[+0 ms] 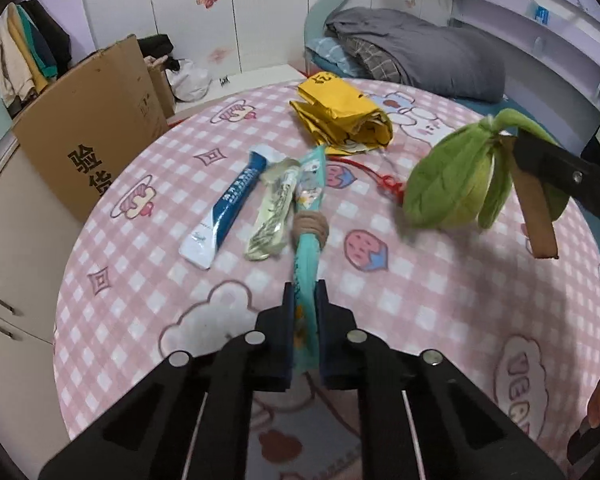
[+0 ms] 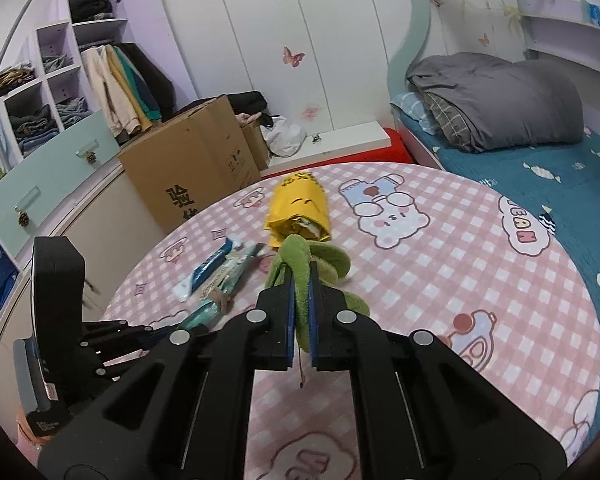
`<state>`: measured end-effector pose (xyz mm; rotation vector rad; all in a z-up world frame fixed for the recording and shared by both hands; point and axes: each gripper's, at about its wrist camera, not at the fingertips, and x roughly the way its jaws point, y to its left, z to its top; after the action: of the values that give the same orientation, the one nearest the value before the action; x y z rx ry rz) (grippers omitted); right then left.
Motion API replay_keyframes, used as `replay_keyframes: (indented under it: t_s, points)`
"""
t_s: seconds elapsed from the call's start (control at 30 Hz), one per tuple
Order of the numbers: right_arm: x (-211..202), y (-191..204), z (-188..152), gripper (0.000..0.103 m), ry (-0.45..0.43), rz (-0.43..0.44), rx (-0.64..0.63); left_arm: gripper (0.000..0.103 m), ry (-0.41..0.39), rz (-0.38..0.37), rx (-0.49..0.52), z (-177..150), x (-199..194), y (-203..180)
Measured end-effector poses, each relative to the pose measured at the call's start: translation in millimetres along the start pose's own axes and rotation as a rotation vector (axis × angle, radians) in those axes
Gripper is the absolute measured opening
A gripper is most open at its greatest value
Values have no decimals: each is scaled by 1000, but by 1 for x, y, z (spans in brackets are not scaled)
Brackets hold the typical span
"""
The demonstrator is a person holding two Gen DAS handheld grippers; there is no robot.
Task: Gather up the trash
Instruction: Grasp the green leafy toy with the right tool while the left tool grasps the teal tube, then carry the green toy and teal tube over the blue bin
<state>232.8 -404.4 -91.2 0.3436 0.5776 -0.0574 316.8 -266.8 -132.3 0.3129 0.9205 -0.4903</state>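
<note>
Nearest the left wrist camera, the left gripper pinches a teal wrapper lying on the pink checked table. At two o'clock, the right gripper clamps a green cloth bag, lifted above it.

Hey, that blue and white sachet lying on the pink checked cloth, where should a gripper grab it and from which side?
Grip the blue and white sachet across its narrow width near the white lower end, coming down from above with the fingers straddling its long edges. It lies flat and long on the checked cloth, and its left edge is free, while a clear wrapper lies close on its right.
</note>
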Motion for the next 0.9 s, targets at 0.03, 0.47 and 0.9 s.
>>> replay_keyframes:
  t_s: [0.03,0.47,0.9]
  points:
    - [-3,3,0,5,1,8,-1,9,-11,-7,-4,-3,-5,0]
    - [-34,87,-7,5,6,96,-92,7,-193,-120,-150,-41,-92,42]
    - [-20,231,-33,6,76,261,-254,7,-320,-54,-437,-121,-161,161]
